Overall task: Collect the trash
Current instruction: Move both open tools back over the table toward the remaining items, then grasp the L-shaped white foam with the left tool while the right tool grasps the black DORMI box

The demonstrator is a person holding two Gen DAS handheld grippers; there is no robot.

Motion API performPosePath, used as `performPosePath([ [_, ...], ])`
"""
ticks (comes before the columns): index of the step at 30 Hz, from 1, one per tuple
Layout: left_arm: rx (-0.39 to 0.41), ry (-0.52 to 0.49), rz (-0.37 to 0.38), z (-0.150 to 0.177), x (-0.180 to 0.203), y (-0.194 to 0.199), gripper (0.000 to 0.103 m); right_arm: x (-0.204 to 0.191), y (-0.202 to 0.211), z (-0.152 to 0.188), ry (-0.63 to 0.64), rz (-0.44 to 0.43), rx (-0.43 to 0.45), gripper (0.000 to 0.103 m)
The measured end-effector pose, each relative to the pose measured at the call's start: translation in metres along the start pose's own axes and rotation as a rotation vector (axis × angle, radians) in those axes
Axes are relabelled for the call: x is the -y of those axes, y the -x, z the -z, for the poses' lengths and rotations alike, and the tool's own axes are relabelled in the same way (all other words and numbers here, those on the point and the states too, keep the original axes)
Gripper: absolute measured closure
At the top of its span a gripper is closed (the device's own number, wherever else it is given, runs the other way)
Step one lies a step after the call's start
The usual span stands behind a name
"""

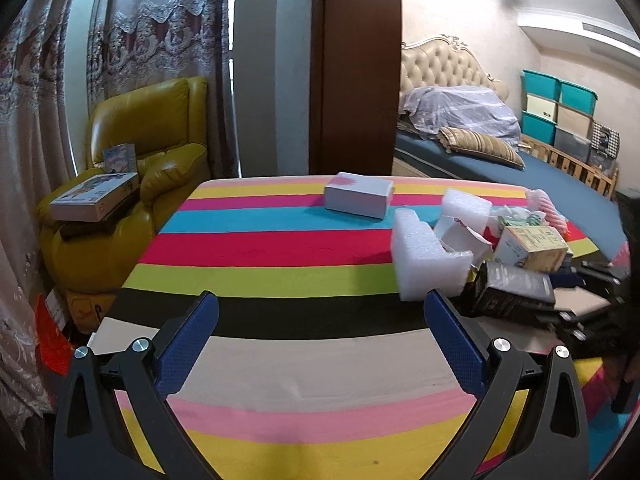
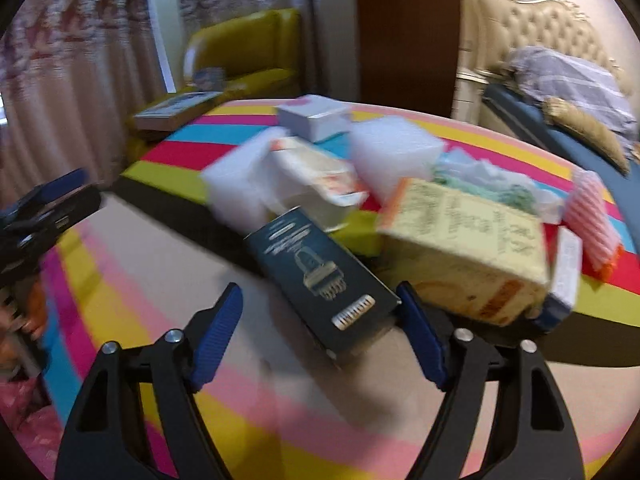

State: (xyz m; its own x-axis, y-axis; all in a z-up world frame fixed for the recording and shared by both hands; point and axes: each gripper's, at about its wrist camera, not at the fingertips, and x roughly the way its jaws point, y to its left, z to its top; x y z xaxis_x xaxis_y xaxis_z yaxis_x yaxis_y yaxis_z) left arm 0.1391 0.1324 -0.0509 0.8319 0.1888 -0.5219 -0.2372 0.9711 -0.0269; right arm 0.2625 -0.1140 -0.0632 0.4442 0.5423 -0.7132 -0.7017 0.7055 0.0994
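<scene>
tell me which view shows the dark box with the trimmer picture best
The right wrist view: the dark box lies close, between the open fingers of the right gripper, its printed top facing the camera, though blurred. The left wrist view catches the box only small at the right, with no picture readable.

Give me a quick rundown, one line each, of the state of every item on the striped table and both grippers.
left gripper: open, nothing between the fingers.
right gripper: open, dark box between the fingers, not clamped.
dark box: closed, lying flat.
yellow carton: on its side, leaning in the pile.
white box: closed, standing apart from the pile.
foam block: loose, at the pile's edge.
striped table: littered on one side.
</scene>
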Motion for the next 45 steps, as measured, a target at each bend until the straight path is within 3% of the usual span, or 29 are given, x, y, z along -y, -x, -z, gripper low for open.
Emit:
performPosePath([
  [3, -0.009, 0.024, -0.004, 0.0, -0.004, -0.002, 0.006, -0.016, 0.012, 0.008, 0.06, -0.03, 0.004, 0.052],
  [9, -0.012, 0.006, 0.006, 0.002, 0.005, 0.0, 0.006, -0.02, 0.01, 0.005, 0.051, 0.045, 0.013, 0.052],
  [14, -0.027, 0.003, 0.021, 0.003, 0.008, -0.003, 0.006, -0.024, -0.008, 0.001, 0.035, 0.034, -0.022, 0.052],
  [16, -0.043, 0.014, 0.03, 0.002, 0.009, -0.008, 0.006, -0.032, -0.01, 0.004, 0.074, 0.039, -0.028, 0.065],
  [19, -0.06, 0.018, 0.049, 0.002, 0.014, -0.013, 0.006, -0.037, 0.0, 0.008, 0.107, 0.084, -0.004, 0.066],
  [25, -0.075, 0.001, 0.092, -0.004, 0.038, -0.025, 0.006, -0.022, 0.037, 0.022, 0.024, 0.159, 0.089, 0.066],
  [30, -0.112, -0.029, 0.133, -0.01, 0.069, -0.048, 0.006, -0.01, 0.057, 0.038, -0.034, 0.173, 0.121, 0.066],
  [37, -0.183, -0.064, 0.132, -0.017, 0.096, -0.085, 0.007, 0.003, 0.074, 0.047, -0.084, 0.169, 0.15, 0.065],
  [40, -0.2, -0.077, 0.118, -0.019, 0.101, -0.098, 0.016, 0.003, 0.076, 0.045, -0.094, 0.163, 0.163, 0.065],
  [42, -0.217, -0.069, 0.125, -0.019, 0.1, -0.103, 0.029, 0.002, 0.077, 0.046, -0.097, 0.164, 0.167, 0.065],
  [43, -0.223, -0.063, 0.139, -0.018, 0.098, -0.103, 0.042, 0.002, 0.077, 0.046, -0.096, 0.167, 0.167, 0.065],
  [45, -0.209, -0.059, 0.148, -0.016, 0.095, -0.097, 0.045, 0.001, 0.077, 0.046, -0.095, 0.173, 0.167, 0.065],
])
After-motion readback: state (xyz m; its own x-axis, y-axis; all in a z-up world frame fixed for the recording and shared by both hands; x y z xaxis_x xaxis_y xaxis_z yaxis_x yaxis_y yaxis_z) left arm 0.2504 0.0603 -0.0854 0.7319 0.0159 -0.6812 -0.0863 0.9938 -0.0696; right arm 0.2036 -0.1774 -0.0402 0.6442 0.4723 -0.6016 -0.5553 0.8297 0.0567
